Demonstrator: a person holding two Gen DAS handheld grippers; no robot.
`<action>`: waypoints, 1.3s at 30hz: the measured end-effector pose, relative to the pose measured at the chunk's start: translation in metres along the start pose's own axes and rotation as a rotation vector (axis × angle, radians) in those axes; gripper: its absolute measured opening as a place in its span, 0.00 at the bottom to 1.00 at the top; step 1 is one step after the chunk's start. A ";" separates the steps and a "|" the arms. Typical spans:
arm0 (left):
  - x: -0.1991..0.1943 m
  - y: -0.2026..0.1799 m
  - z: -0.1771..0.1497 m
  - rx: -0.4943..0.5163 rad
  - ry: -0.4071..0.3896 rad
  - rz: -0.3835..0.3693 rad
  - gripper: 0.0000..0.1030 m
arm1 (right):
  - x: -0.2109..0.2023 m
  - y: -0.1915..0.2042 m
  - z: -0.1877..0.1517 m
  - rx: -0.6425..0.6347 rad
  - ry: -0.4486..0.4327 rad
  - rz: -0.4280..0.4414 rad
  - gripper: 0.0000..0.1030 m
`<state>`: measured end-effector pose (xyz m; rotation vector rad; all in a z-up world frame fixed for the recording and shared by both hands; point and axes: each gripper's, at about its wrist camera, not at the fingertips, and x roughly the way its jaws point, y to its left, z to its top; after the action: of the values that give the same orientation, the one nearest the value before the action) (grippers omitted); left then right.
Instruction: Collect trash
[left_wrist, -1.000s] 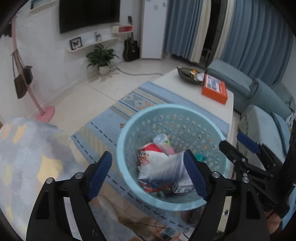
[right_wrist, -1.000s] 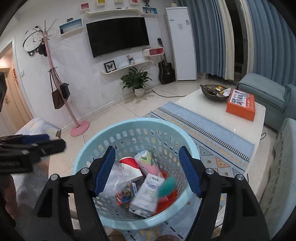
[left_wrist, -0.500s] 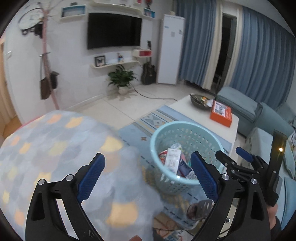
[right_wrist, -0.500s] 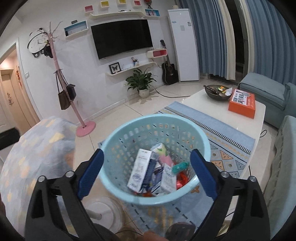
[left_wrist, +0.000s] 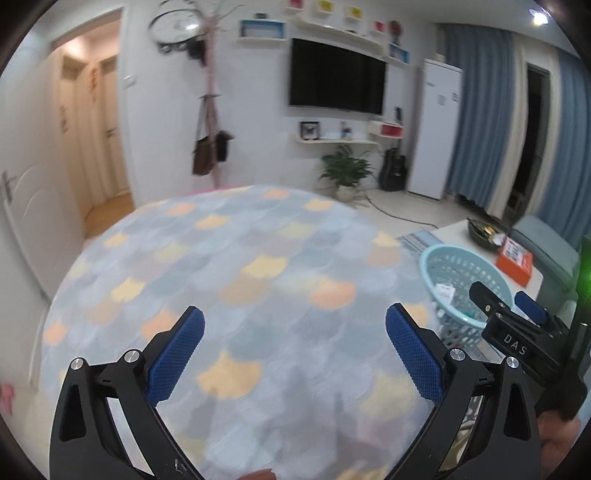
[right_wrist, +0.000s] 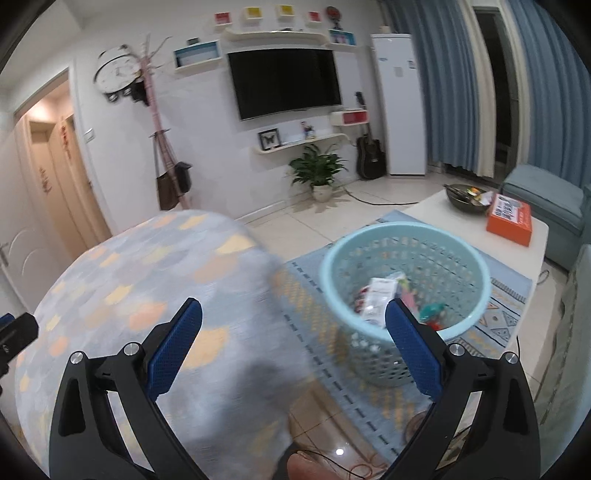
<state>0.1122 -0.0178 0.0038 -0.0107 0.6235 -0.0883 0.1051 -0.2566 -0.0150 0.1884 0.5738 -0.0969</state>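
The left gripper (left_wrist: 293, 350) has its jaws opening, now spread wide, with nothing between the blue pads (left_wrist: 173, 356); they hang over a round surface under a grey cloth with orange and yellow scallop shapes (left_wrist: 236, 266). To its right, the right gripper (left_wrist: 517, 317) shows as a black body with a blue pad, in front of the basket.

The right gripper (right_wrist: 293, 350) also stands wide and holds nothing. Its left pad (right_wrist: 173, 352) lies over the patterned cloth (right_wrist: 147, 295), its right pad (right_wrist: 413, 352) over the near wall of the light blue basket (right_wrist: 369, 240).

The basket (left_wrist: 430, 262) stands on a blue patterned rug (right_wrist: 306, 295) on the tiled floor, just beside the cloth-covered surface and near a white coffee table (right_wrist: 436, 206). Inside lies the trash: a white carton (right_wrist: 378, 299), with pink, teal and red pieces beside it, too blurred to name.

On the coffee table sit an orange box (right_wrist: 509, 219) and a dark bowl (right_wrist: 463, 195). Beyond are a potted plant (right_wrist: 317, 168), a guitar (right_wrist: 369, 147), a wall television (right_wrist: 284, 83), a clock (right_wrist: 114, 72), and a pink coat stand with 2 bags (right_wrist: 173, 184). Blue curtains (right_wrist: 454, 81) fill the right wall.
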 end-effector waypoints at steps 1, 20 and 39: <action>-0.001 0.008 -0.004 -0.019 0.001 0.016 0.93 | -0.002 0.011 -0.002 -0.036 0.000 0.004 0.92; -0.012 0.064 -0.034 -0.121 -0.003 0.068 0.93 | -0.013 0.058 -0.014 -0.214 0.010 0.031 0.92; -0.014 0.055 -0.033 -0.090 -0.010 0.053 0.93 | -0.011 0.045 -0.013 -0.179 0.013 0.015 0.92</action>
<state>0.0861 0.0387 -0.0166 -0.0819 0.6169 -0.0087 0.0952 -0.2092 -0.0129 0.0189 0.5912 -0.0297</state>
